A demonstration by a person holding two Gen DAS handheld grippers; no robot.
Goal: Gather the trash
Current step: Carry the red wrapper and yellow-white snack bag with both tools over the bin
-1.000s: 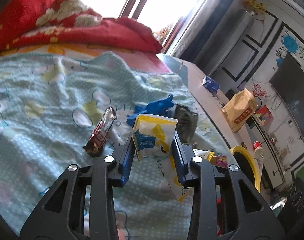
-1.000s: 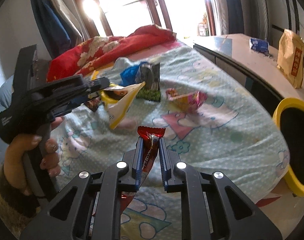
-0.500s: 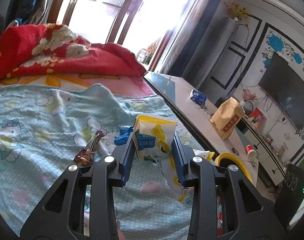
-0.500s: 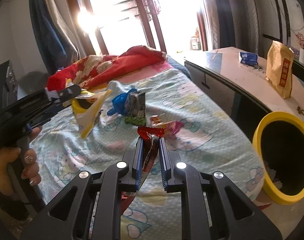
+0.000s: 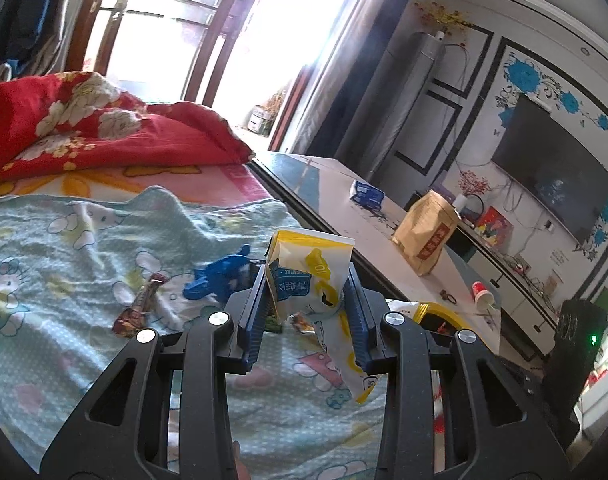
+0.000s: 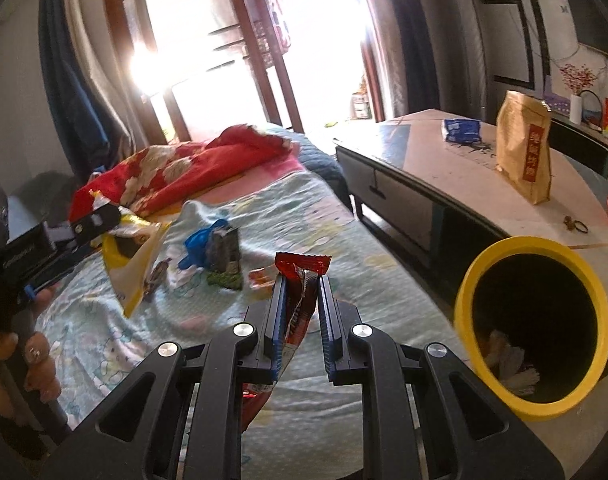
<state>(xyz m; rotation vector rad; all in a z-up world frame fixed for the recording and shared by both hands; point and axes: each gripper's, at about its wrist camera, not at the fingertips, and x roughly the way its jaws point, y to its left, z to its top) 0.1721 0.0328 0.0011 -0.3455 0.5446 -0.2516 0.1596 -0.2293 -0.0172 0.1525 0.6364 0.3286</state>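
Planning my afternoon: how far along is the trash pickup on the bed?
Done: some trash already lies in the yellow bin. In hand: left gripper holds a yellow wrapper, right gripper a red wrapper. Left: brown wrapper and blue wrapper on the bed.

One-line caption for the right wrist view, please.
Right claw grips a red snack wrapper above the bed, beside a yellow-rimmed trash bin.

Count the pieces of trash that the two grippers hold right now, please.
2. The yellow snack bag is clamped in the left gripper, above the bed. The red wrapper is in the right gripper, near the yellow bin. None seems hidden.
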